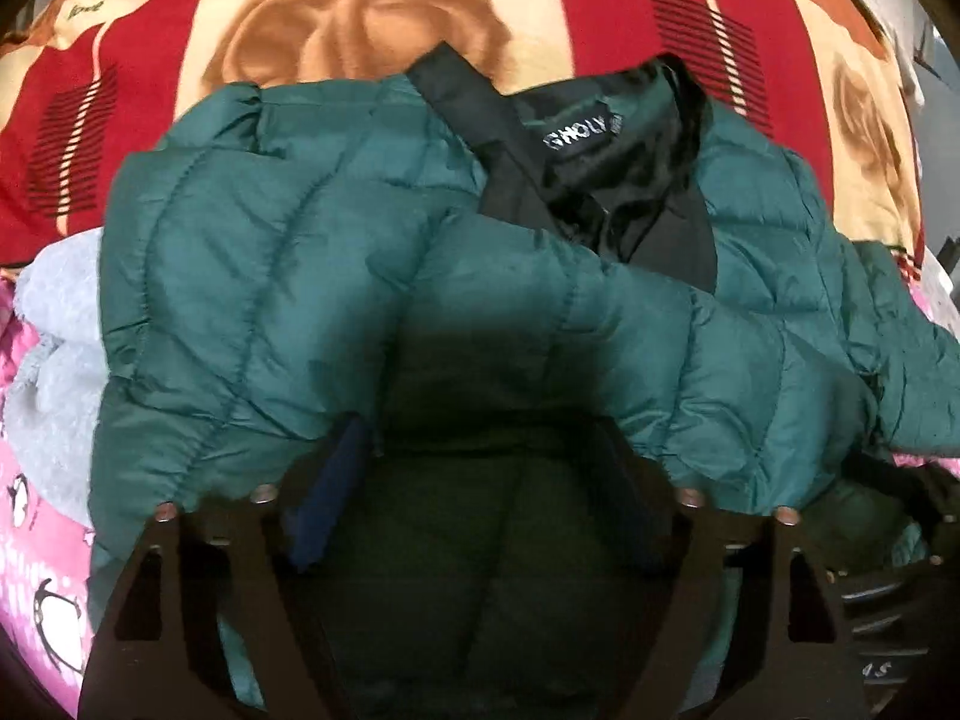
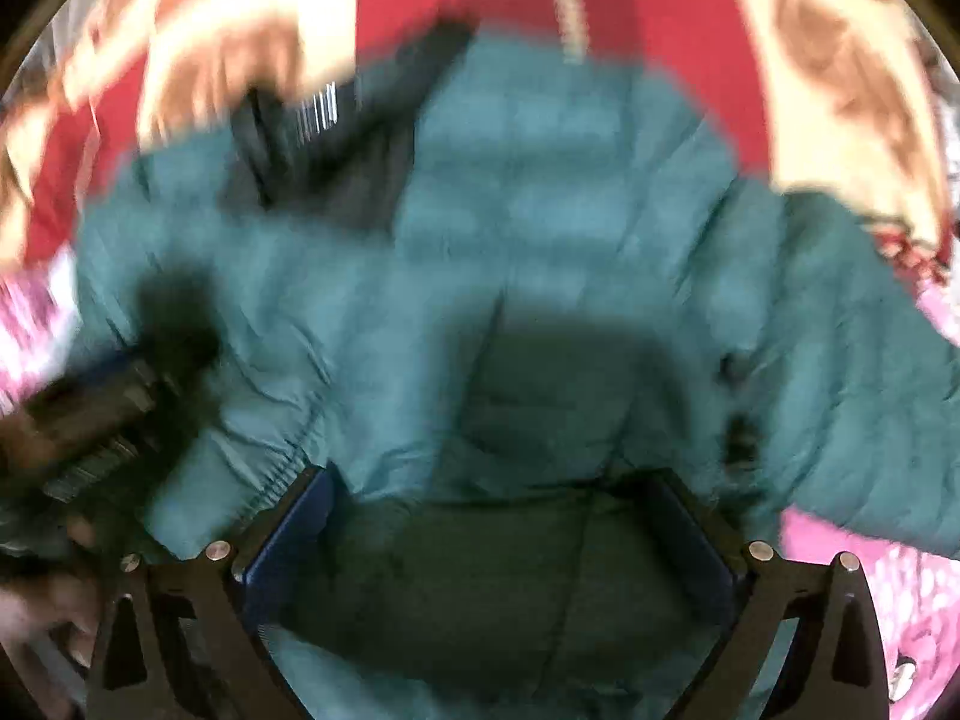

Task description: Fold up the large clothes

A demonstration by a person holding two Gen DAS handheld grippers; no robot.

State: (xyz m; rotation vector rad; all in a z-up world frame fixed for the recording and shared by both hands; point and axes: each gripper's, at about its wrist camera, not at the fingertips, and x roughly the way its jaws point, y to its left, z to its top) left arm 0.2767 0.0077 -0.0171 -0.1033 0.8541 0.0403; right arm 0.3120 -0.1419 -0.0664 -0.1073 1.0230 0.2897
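A teal quilted puffer jacket [image 1: 288, 276] lies spread on the bed with its black collar lining and white-lettered label [image 1: 576, 132] facing up. My left gripper [image 1: 480, 468] hovers open over the jacket's lower middle; its blue-padded fingers [image 1: 324, 498] stand wide apart, with fabric beneath them but nothing pinched. The right wrist view is blurred. It shows the same jacket [image 2: 540, 210] and my right gripper [image 2: 492, 504], which is open over the shaded cloth. The left gripper's dark body [image 2: 108, 414] shows at the left edge there.
The jacket lies on a red, cream and brown patterned blanket [image 1: 360, 24]. A pale grey fluffy cloth [image 1: 54, 324] and a pink printed sheet [image 1: 36, 540] lie to the left. Pink sheet [image 2: 900, 588] also shows at the lower right.
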